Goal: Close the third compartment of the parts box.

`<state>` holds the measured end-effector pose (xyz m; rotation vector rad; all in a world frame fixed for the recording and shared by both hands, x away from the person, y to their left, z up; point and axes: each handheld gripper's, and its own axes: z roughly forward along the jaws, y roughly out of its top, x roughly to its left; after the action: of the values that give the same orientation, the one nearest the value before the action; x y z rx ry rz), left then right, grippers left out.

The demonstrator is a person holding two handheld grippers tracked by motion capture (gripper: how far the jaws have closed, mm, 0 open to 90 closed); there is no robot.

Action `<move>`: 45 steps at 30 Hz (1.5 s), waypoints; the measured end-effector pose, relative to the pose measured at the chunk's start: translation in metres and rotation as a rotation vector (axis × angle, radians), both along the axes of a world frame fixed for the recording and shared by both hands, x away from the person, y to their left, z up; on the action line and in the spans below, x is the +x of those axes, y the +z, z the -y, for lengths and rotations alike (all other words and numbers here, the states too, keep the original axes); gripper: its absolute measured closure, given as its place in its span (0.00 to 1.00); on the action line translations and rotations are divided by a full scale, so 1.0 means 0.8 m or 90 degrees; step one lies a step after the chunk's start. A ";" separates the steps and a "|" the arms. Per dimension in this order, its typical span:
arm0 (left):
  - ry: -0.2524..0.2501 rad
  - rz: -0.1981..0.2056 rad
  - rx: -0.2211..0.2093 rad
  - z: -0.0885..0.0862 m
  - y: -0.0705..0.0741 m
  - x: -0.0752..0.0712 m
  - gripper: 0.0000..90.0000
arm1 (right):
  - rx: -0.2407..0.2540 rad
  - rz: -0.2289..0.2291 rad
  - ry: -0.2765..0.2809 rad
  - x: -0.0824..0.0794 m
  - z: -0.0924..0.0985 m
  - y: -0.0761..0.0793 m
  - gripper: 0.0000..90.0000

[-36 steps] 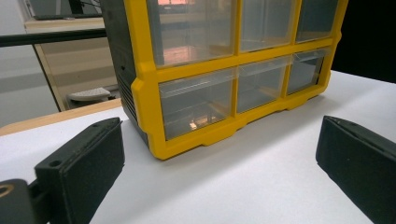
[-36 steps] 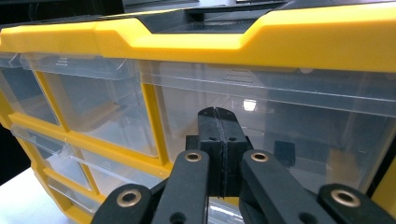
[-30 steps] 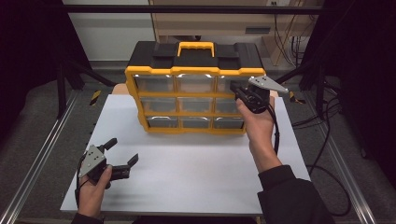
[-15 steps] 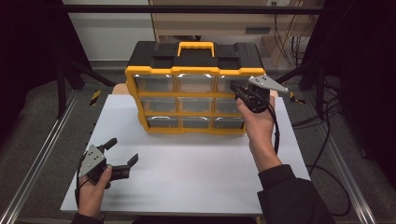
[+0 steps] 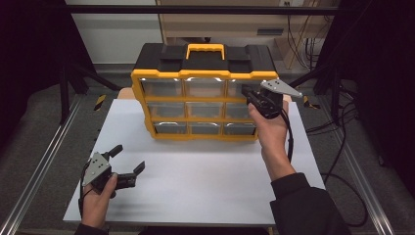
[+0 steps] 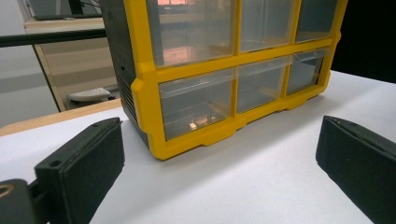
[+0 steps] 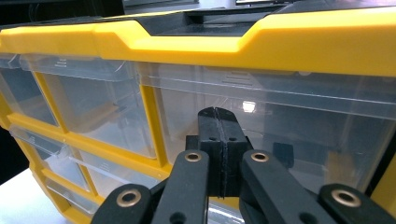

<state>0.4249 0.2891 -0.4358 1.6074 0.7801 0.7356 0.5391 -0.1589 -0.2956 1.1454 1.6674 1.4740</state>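
1. A yellow-framed plastic drawer cabinet (image 5: 203, 105) with a black top, a yellow carry handle (image 5: 205, 50) and three rows of clear drawers stands upright at the far edge of a white table sheet (image 5: 195, 171), with its drawer fronts facing the person.
2. The clear top right drawer (image 7: 280, 121) is the one being worked at; the front looks flush with the frame beside it, though I cannot tell for certain.
3. The right gripper (image 7: 218, 116) is held level against that drawer's front, its two black jaws pressed together with nothing between them; whether the tips touch the plastic I cannot tell.
4. From above, the right gripper (image 5: 249, 93) sits at the cabinet's upper right corner in the person's right hand (image 5: 271, 129), with a grey three-cornered plate on top and a cable trailing down the forearm.
5. The left gripper (image 5: 128, 157) rests low over the near left part of the sheet, well apart from the cabinet, held in the left hand (image 5: 98, 198).
6. Its jaws stand wide apart and hold nothing; in the left gripper view the cabinet's bottom left drawer (image 6: 196, 105) lies ahead between them.
7. Metal rails (image 5: 44, 156) run along both sides of the table.
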 end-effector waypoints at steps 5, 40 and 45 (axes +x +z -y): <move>0.000 0.000 -0.001 0.000 0.000 0.000 0.01 | 0.001 -0.002 0.001 -0.001 0.002 0.000 1.00; 0.000 -0.001 -0.001 0.000 0.000 0.000 0.01 | -0.004 0.005 0.013 -0.015 0.009 0.000 0.84; 0.000 -0.001 0.000 0.000 0.000 0.000 0.01 | -0.005 0.006 0.016 -0.016 0.009 0.000 0.83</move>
<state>0.4252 0.2891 -0.4359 1.6078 0.7806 0.7338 0.5262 -0.1665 -0.2958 1.1148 1.6852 1.4855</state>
